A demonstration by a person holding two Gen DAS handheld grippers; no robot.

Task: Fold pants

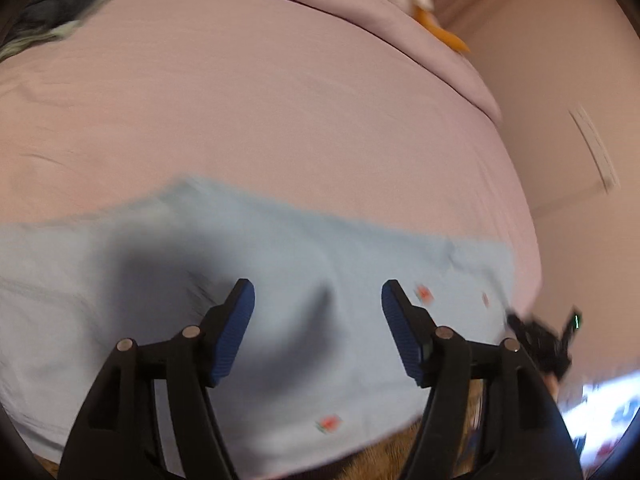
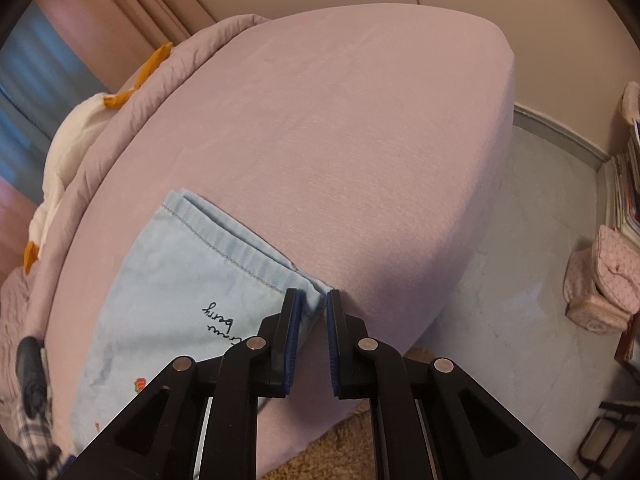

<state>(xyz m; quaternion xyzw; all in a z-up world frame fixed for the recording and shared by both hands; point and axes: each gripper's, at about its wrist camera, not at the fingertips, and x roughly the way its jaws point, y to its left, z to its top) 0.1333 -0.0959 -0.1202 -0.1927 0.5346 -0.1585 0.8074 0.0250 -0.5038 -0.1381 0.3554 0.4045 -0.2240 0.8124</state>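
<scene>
Pants (image 2: 168, 280) lie flat on the pink bed (image 2: 340, 140), right gripper (image 2: 313, 300) pinching their near hem corner, left gripper (image 1: 318, 292) spread wide and empty above them.

**Left gripper spread wide, right gripper nearly closed**

The left gripper (image 1: 318, 300) holds its blue-padded jaws far apart, fingers reaching toward 12 o'clock in its own view, nothing between them. The right gripper (image 2: 313, 306) has its jaws drawn close, a narrow gap left, a corner of pale blue cloth pinched at the tips, pointing to 12 o'clock.
</scene>
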